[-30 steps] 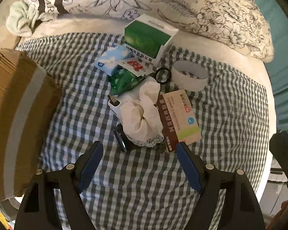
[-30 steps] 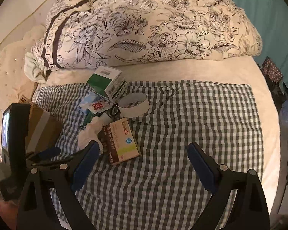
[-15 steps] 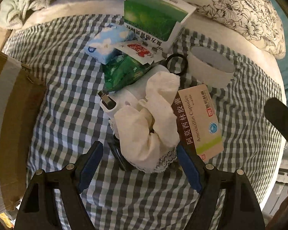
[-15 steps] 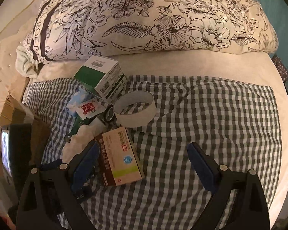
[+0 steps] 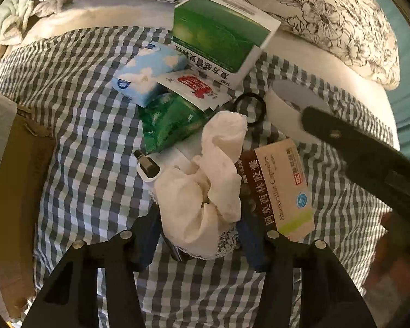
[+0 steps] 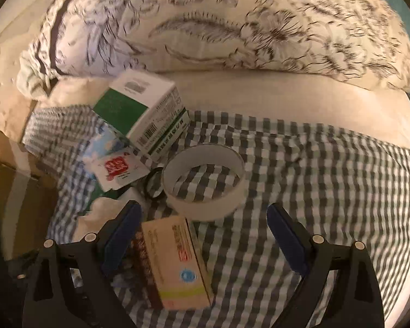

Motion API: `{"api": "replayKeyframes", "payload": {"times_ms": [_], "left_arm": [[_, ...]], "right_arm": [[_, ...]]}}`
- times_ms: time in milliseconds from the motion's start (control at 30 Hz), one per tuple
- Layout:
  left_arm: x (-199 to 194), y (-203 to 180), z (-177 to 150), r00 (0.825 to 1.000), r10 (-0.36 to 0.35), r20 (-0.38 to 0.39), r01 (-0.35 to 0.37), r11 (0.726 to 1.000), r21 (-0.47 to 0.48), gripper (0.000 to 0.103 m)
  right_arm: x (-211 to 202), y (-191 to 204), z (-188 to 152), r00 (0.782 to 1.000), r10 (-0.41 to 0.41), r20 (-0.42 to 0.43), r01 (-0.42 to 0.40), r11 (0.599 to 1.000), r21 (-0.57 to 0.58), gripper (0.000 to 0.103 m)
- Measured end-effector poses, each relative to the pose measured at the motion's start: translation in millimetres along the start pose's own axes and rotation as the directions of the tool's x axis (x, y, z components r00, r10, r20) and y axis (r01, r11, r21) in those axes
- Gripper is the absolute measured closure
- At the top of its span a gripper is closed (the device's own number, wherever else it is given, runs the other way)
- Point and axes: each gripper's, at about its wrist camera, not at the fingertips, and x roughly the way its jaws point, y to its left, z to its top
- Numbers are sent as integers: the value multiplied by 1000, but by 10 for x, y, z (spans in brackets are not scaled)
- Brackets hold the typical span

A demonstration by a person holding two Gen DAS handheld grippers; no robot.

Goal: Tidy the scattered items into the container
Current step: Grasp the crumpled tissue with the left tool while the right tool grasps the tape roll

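Cream cloth [image 5: 205, 191], crumpled, lace trim at its near hem, lies in the middle of the scattered pile on the checked bedspread [image 5: 90, 191], touching the medicine box [image 5: 278, 188] on one side and a green packet [image 5: 169, 120] behind. Left gripper [image 5: 202, 237] straddles the near end of the cloth; its jaws have just been closing, the cloth is between the fingers [image 5: 147, 235] and bunches against both pads, so I read it as grasped.

Handling judgement: cloth is light, limp, not fragile; it will drape and trail, may drag the small dark item under it. Best hold is the thick bunched part, not the lace edge.

Right gripper [image 6: 205, 235], fingers spread, nothing gripped, hangs over the medicine box [image 6: 175, 262]. Box looks stiff, light, smooth-faced; take it across the narrow width.

Cardboard container [image 5: 11, 191] sits at the bed's left edge, apart from the pile.
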Motion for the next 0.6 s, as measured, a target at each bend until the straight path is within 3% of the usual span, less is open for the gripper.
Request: {"api": "replayKeyframes", "payload": {"times_ms": [133,233,300,333,600], "left_arm": [[-70,15,60,1000,0,14,0,1000,18,59],[-134,37,122,1000,-17,20,16,1000,15,71],[-185,53,141,999,-29,28,28,999,19,84],[-207,59,150,999,-33,31,32,999,23,85],[-475,200,182,995,-51,86,50,999,9,90]], "right_arm": [[252,42,105,999,-30,-29,30,999,-14,10],[408,63,163,998,-49,-50,48,998,-27,10],[488,69,187,997,-46,-64,44,998,-34,11],[501,63,195,997,-47,-62,45,998,-35,21],[172,-45,111,999,-40,-11,41,999,6,21]]}}
